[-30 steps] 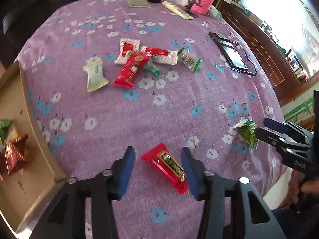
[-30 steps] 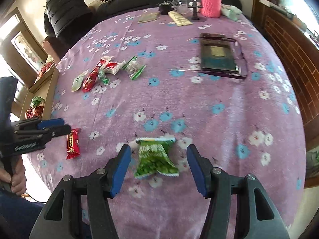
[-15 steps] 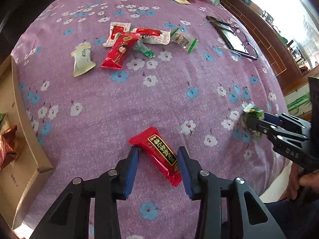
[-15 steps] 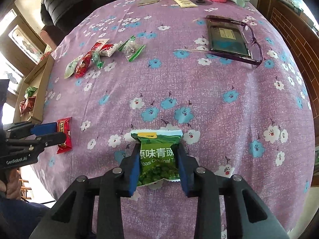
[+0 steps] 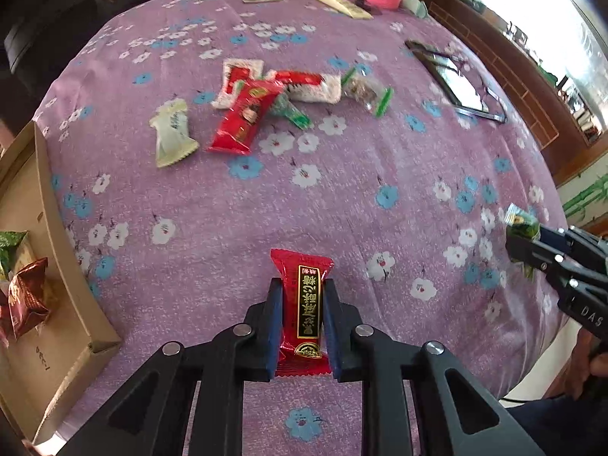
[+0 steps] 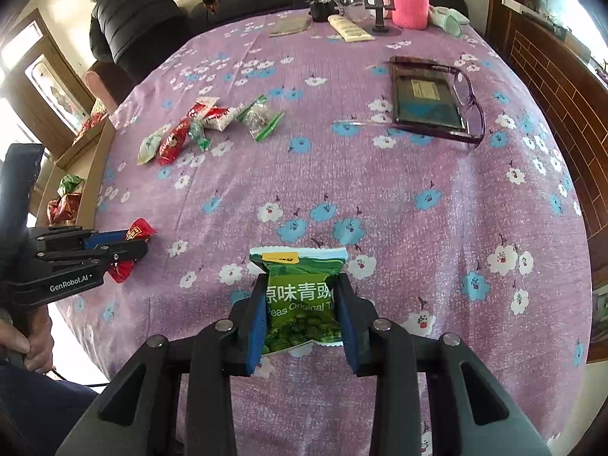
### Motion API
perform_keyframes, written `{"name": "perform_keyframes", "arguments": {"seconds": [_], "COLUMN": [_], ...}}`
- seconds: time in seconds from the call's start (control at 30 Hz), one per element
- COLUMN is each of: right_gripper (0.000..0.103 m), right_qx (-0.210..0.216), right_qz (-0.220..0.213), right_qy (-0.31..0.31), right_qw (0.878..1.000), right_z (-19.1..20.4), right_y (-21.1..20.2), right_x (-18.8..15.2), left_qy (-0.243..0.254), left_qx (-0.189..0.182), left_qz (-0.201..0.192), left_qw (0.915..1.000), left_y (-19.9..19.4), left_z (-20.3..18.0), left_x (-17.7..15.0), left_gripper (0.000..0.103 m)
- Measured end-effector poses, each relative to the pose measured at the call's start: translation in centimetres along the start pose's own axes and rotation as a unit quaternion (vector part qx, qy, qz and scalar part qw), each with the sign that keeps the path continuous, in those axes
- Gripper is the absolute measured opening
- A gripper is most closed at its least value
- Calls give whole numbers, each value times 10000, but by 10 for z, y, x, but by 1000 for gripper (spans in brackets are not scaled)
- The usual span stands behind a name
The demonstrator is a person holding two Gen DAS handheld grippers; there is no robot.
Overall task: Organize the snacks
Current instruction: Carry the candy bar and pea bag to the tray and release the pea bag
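Near the worktop's (image 5: 380, 174) front edge, the left tool (image 5: 302, 326) has just closed on a red snack bar (image 5: 304, 304); the right tool (image 6: 302, 321) clamps a green pea packet (image 6: 300, 300). Both are now ready to carry. Farther off, loose snacks (image 5: 266, 110) wait mid-worktop; a cardboard box (image 5: 57, 319) sits at the left edge.

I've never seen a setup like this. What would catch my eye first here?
Probably the two black tools with blue pads: the left tool clamps a red foil snack bar, the right tool a green pea packet, both near the front of the purple flowered tablecloth. Further back lies a loose pile of snack packets.
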State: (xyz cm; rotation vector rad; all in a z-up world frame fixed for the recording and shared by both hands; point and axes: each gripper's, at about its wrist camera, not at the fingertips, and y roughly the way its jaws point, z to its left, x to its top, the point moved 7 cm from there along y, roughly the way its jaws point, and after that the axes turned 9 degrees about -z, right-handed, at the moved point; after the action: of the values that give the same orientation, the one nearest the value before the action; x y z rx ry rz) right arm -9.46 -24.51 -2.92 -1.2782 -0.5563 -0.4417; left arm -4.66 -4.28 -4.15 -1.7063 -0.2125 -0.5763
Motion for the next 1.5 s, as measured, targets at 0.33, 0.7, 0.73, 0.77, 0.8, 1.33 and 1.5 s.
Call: {"name": "perform_keyframes", "arguments": {"seconds": [0.33, 0.7, 0.73, 0.77, 0.8, 1.33, 1.5], "right_gripper": [32, 32, 32, 32, 32, 32, 32], "right_qx": [118, 268, 281, 298, 317, 648, 712], "right_qz": [-28, -44, -50, -56, -62, -145, -165], "right_qy": [-166, -394, -416, -441, -465, -920, -1062], "right_qw": [9998, 9989, 9987, 9986, 9984, 9935, 9917], "right_z": [24, 56, 58, 62, 64, 121, 136], "right_y": [3, 7, 7, 8, 8, 21, 23], "right_x": [3, 7, 7, 8, 9, 26, 30], "left_qy": [-68, -143, -155, -175, -187, -644, -816], "left_qx": [29, 196, 204, 225, 241, 527, 608], "left_qz": [-284, -451, -464, -498, -521, -958, -1072], "left_qw": [9996, 9987, 9986, 9984, 9982, 9919, 9890], "left_y": [-20, -34, -35, -38, -40, -77, -87], "left_z": [18, 40, 42, 45, 48, 106, 125], "left_x": [3, 1, 1, 1, 2, 8, 8], "left_gripper": [19, 19, 19, 19, 19, 19, 19]}}
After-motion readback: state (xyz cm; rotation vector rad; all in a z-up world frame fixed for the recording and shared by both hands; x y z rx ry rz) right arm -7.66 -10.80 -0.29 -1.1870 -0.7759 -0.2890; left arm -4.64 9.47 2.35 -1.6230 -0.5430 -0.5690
